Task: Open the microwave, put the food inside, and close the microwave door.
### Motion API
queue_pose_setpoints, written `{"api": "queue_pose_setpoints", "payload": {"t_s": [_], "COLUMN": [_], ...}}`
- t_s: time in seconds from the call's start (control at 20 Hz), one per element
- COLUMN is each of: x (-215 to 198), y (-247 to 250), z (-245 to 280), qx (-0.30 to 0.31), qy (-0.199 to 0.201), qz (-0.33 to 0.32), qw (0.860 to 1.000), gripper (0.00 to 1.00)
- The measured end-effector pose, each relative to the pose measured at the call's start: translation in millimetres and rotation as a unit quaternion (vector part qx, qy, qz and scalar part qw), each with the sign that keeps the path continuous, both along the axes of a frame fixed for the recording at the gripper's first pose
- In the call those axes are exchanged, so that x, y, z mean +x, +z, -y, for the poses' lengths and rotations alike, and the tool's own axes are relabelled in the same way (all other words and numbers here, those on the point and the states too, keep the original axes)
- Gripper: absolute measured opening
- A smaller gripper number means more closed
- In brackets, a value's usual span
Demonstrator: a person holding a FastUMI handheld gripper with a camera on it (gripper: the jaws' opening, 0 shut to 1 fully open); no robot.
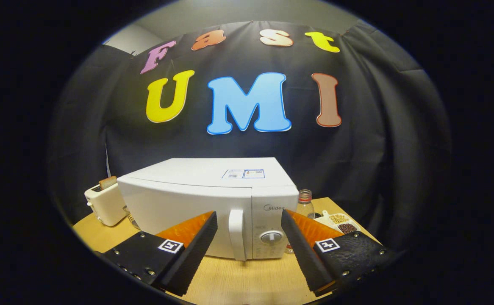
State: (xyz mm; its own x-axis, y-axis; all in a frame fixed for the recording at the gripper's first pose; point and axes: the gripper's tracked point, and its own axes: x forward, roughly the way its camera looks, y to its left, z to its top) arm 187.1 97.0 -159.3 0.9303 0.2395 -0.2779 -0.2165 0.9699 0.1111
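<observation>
Gripper view looks along the two fingers toward a white microwave (206, 199) that stands on a light wooden worktop (247, 279) in front of the black cloth wall. The gripper (249, 218) hangs in the air with its fingers spread wide apart and grasping nothing; the worktop shows bare between them. The left finger's tip lies over the lower part of the microwave's door (179, 207), and the right finger's tip lies over the lower right corner of the control panel (272, 224). Whether either tip touches the microwave cannot be told from this angle.

The microwave door is closed. Its upright white handle (237, 233) stands at the door's right edge, between the two fingers and just beyond their tips. Right of the handle, on the control panel, sits a round dial (271, 237), also between the fingers. A label (243, 173) lies flat on the top of the microwave.

Left of the microwave and close beside it stands a white toaster (105, 203) with a slice of bread (108, 182) poking upright out of its slot. Right of the microwave, behind the right finger, a clear bottle (305, 203) stands upright. Just right of the bottle lies a white divided dish (339, 222) with pale beans in one compartment and dark beans in another.
</observation>
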Motion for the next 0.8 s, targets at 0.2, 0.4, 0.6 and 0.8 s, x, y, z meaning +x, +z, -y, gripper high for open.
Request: {"api": "queue_pose_setpoints", "payload": {"t_s": [0.2, 0.4, 0.6, 0.8], "x": [12.4, 24.4, 28.7, 32.3], "y": [-29.1, -58.6, -85.6, -98.0], "z": [-14.1, -21.3, -30.3, -32.7], "qx": [-0.011, -0.010, -0.008, -0.020], "qy": [0.014, 0.014, 0.020, 0.017], "qz": [-0.025, -0.063, -0.105, -0.120], "qw": [1.000, 0.998, 0.994, 0.992], "gripper": [0.98, 0.94, 0.71, 0.56]}}
